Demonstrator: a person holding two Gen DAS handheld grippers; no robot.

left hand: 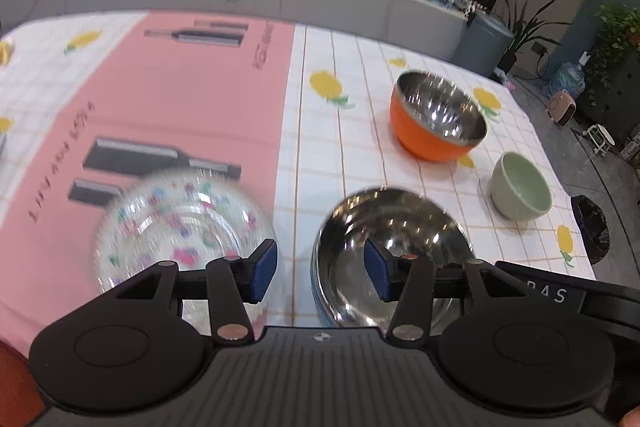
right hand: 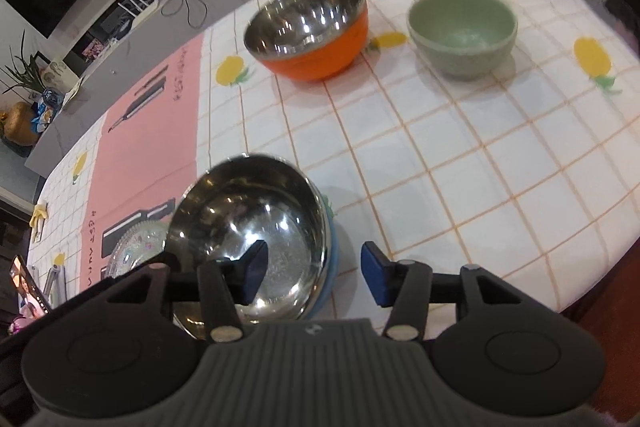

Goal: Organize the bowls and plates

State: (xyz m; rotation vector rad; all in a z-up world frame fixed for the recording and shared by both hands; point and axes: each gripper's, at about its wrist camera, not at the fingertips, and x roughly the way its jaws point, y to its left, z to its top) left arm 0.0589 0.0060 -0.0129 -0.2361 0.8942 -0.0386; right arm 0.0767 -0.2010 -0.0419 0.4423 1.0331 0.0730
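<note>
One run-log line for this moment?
left gripper open | right gripper open | steel bowl unheld | glass plate beside

From your left wrist camera, a clear glass plate [left hand: 184, 227] with a coloured floral print lies flat on the pink mat at about eight o'clock, blurred. Just beside it at five o'clock sits a shiny steel bowl [left hand: 392, 259] with a blue outside, upright. Farther off at two o'clock stands an orange bowl [left hand: 436, 119] with a steel lining, and at three o'clock a small pale green bowl [left hand: 520, 187], both upright and apart.
</note>
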